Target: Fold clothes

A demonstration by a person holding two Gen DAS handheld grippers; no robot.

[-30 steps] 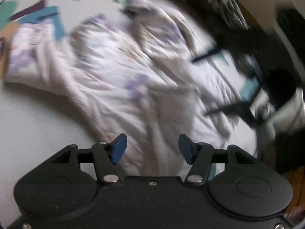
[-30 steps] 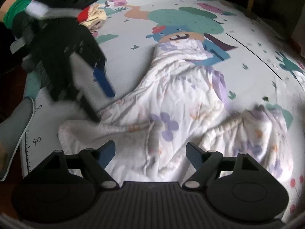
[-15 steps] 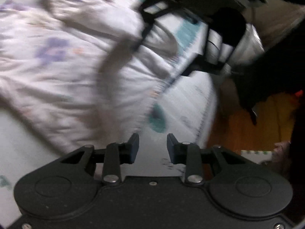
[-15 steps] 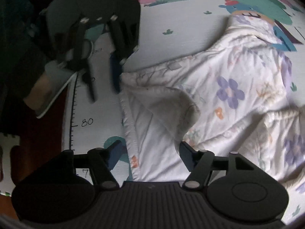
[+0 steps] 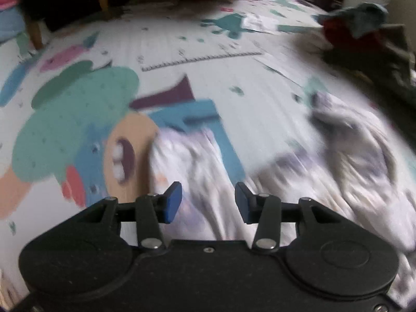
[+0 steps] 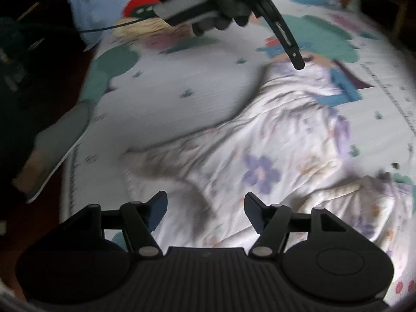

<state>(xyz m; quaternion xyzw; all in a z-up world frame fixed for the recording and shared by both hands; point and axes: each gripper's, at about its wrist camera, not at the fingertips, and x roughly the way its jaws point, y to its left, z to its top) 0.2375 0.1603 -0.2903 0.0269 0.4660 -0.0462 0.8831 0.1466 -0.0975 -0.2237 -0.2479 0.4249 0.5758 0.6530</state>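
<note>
- Left gripper [image 5: 208,202]: jaws wide, empty, above the garment [image 5: 325,171] on the mat [image 5: 197,59].
- Right gripper [image 6: 206,214]: jaws wide, empty; only its view shows a slipper [image 6: 56,148] left of the garment.

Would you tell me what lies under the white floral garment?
The floral garment lies spread on the cartoon-printed play mat, partly covering a blue and purple figure. Whatever else the cloth hides cannot be seen.
</note>
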